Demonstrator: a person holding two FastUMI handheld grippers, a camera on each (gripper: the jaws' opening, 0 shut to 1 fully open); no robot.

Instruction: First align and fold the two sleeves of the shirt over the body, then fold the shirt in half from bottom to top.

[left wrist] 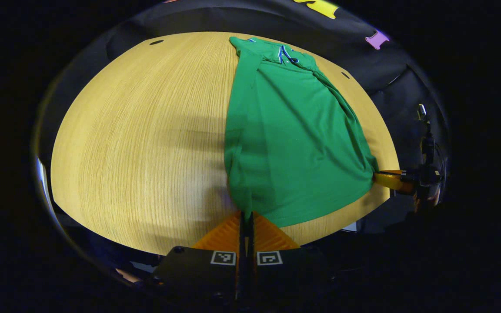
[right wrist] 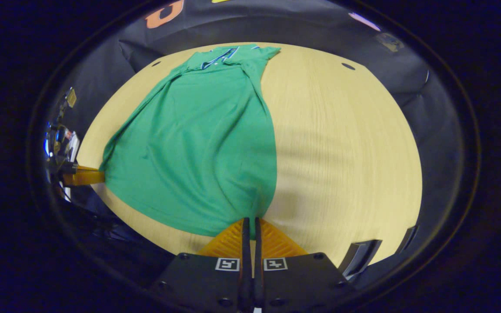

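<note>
You have the soft, limp green knit shirt (left wrist: 294,143) pinched at both hem corners, left gripper (left wrist: 246,217) and right gripper (right wrist: 251,224) clamped; lift evenly toward its collar.

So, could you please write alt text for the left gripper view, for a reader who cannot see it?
A green shirt lies lengthwise on a round wooden table, collar at the far end, sleeves already folded in. The left gripper, at the bottom, is shut on the shirt's near hem corner; the right gripper pinches the other hem corner at the right.
</note>
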